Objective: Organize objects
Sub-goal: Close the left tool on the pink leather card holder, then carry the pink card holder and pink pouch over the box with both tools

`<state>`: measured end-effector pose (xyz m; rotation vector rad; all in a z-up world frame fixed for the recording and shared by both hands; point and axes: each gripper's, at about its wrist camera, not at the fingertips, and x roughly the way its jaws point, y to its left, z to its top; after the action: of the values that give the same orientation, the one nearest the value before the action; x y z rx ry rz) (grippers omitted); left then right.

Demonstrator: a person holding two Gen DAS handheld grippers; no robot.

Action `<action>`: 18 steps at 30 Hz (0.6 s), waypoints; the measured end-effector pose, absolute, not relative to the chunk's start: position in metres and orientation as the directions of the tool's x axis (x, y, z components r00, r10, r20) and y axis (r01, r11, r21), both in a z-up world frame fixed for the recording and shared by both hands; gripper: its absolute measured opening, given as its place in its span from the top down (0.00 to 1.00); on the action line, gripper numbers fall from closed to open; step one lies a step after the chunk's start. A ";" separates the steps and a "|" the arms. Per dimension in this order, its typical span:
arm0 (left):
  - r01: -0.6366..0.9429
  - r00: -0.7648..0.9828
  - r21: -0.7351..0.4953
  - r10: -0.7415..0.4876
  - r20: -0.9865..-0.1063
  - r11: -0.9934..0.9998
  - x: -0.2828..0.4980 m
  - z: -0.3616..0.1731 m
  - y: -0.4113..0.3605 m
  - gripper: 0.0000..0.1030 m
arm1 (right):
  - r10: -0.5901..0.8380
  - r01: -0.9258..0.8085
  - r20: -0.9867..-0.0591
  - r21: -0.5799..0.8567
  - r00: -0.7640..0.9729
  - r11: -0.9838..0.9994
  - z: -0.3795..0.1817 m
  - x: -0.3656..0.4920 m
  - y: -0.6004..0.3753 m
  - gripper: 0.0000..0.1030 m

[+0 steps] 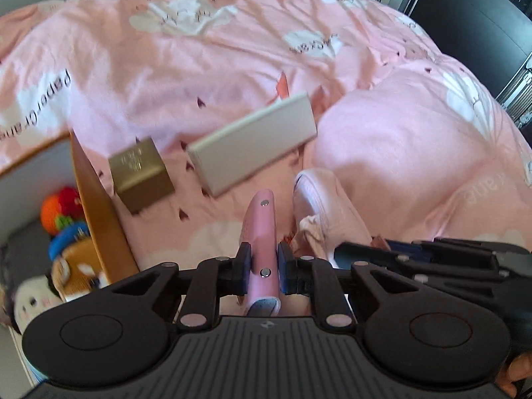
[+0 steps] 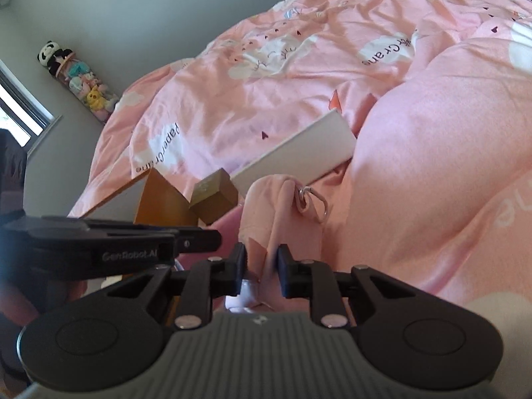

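My left gripper [image 1: 262, 266] is shut on a flat pink case with metal studs [image 1: 261, 229], held on edge above the pink bedspread. My right gripper [image 2: 261, 271] is shut on a soft pink fabric pouch [image 2: 282, 206] with a metal ring clasp [image 2: 312, 199]. The pouch also shows in the left wrist view [image 1: 319, 206], just right of the case. The right gripper shows at the lower right of the left wrist view [image 1: 415, 252]; the left gripper shows at the left of the right wrist view [image 2: 133, 242]. A gold cube box [image 1: 141, 174] and a long white box [image 1: 254, 144] lie on the bed ahead.
An open storage box with orange flaps [image 1: 99, 206] holds plush toys [image 1: 63, 212] at the left bed edge. The gold box [image 2: 212, 196] and white box [image 2: 299, 153] sit ahead. A pillow bulge [image 1: 409, 153] rises on the right. A toy tube [image 2: 79, 79] stands by the wall.
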<state>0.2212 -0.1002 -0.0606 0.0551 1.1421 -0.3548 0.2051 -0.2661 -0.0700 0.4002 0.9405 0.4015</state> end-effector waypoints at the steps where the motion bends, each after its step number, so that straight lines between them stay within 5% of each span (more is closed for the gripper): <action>1: 0.303 0.353 -0.130 -0.238 -0.905 0.944 0.218 -0.064 -0.105 0.82 | 0.488 -0.141 -0.704 0.492 0.515 0.859 -0.074 0.205 -0.267 0.79; 18: 0.315 0.227 -0.082 -0.159 -0.961 0.945 0.236 -0.095 -0.115 0.75 | 0.471 -0.118 -0.753 0.474 0.459 0.873 -0.086 0.226 -0.266 0.60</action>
<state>0.2361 -0.1155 -0.0951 0.1403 1.3028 -0.3282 0.2257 -0.2663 -0.0856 0.3818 1.0365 0.3735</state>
